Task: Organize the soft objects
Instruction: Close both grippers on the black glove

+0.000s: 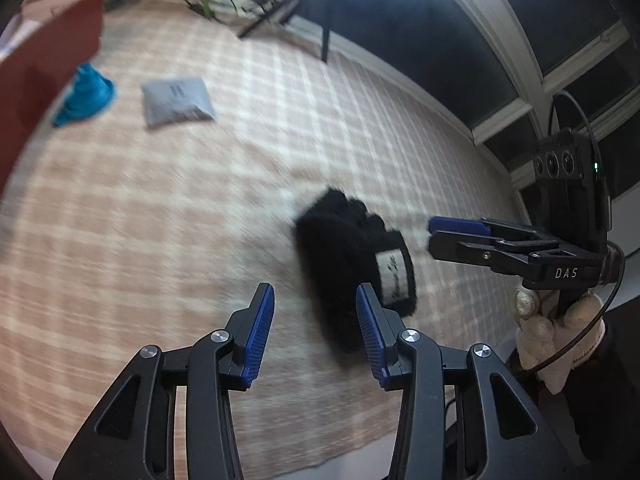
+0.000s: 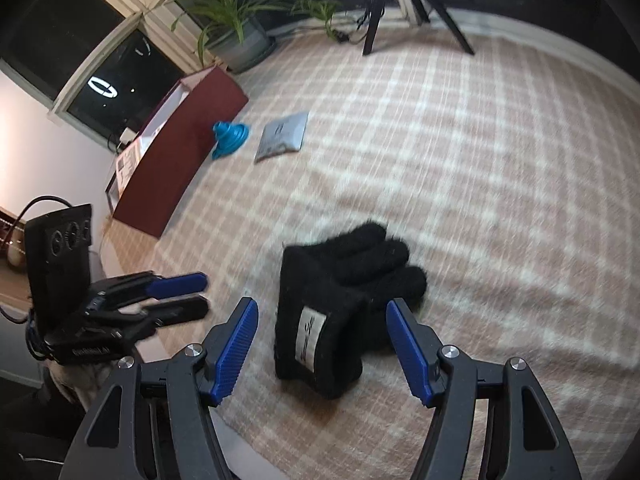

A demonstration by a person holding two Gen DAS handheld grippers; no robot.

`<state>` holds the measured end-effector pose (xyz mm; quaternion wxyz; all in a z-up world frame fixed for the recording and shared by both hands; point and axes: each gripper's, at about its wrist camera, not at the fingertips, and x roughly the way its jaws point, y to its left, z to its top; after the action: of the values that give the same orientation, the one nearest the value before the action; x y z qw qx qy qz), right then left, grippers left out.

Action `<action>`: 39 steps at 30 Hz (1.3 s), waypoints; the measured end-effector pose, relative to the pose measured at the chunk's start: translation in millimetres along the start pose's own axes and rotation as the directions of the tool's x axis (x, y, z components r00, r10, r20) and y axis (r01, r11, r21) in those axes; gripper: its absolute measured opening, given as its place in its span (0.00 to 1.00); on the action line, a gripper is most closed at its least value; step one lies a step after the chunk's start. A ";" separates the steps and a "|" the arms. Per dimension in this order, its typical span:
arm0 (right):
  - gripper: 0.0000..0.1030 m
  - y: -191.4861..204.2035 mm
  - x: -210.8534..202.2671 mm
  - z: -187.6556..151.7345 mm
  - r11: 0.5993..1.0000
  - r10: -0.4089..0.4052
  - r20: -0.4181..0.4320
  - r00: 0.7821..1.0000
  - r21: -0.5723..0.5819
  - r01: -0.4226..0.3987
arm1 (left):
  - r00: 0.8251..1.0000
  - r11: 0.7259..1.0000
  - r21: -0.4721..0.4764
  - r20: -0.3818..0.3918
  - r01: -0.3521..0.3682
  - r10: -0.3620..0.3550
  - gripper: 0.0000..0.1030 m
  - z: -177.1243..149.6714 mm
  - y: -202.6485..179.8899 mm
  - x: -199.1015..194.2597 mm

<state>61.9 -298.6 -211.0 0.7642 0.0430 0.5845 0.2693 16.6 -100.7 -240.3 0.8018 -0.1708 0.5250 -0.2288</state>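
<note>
The right wrist view alone shows the potted plants [image 2: 240, 32] whole, the open top of the red box [image 2: 180, 148], and the gloves' [image 2: 344, 304] fingers spread clearly; the left wrist view shows only leaf tips and one side of the box [image 1: 48, 72], but it alone shows the gloved hand [image 1: 556, 336] that holds the right claw's grip.

Counted from largest to smallest: one checked rug [image 2: 480, 200] that covers the floor, one red box at its far edge, what looks like two black gloves lying stacked on the rug in front of both claws, one grey pouch [image 2: 282, 140], and one blue funnel [image 2: 230, 138] just beside the box.

The left claw [image 1: 316, 332] is partly spread, with nothing between its blue pads; the gloves' near edge lies just beyond its right finger, and blur hides whether they touch. The right claw [image 2: 320, 344] stands spread wider, above the gloves' labelled cuff, and holds nothing. Each claw shows side-on in the other's view.
</note>
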 end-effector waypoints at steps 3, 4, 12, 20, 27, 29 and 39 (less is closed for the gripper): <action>0.61 -3.2 8.8 -2.9 1.000 0.017 -0.022 1.000 0.004 -0.017 | 0.999 1.000 -0.007 -0.034 0.013 -0.013 0.41 -5.7 -7.1 16.7; 0.61 -4.7 11.2 -3.2 1.000 0.023 -0.026 0.999 0.006 -0.023 | 0.999 1.000 -0.009 -0.042 0.015 -0.015 0.41 -7.1 -8.5 20.9; 0.61 -20.1 30.9 -1.6 0.994 0.100 -0.069 0.993 0.052 -0.097 | 0.997 1.000 -0.026 -0.071 0.013 -0.015 0.42 -11.8 -18.1 46.3; 0.58 -21.6 39.8 -4.2 0.987 0.152 -0.096 0.984 0.055 -0.148 | 0.997 0.999 -0.050 -0.069 0.019 -0.022 0.42 -12.3 -22.8 57.7; 0.45 -25.7 51.7 -4.6 0.991 0.134 -0.127 0.983 0.040 -0.130 | 0.998 0.998 -0.063 -0.052 0.030 -0.033 0.40 -12.9 -24.7 60.0; 0.38 -26.5 58.5 -6.9 0.990 0.136 -0.139 0.981 0.049 -0.131 | 0.999 0.999 -0.045 -0.046 0.025 -0.027 0.38 -11.5 -30.6 63.7; 0.25 -5.1 35.6 -10.7 0.987 0.157 -0.062 0.986 0.031 -0.156 | 0.998 0.998 0.003 0.002 0.060 -0.060 0.26 -6.7 -43.3 41.7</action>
<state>60.0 -289.2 -247.2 0.7209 0.0900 0.6070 0.3221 16.6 -159.9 -252.5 0.7953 -0.1855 0.5184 -0.2536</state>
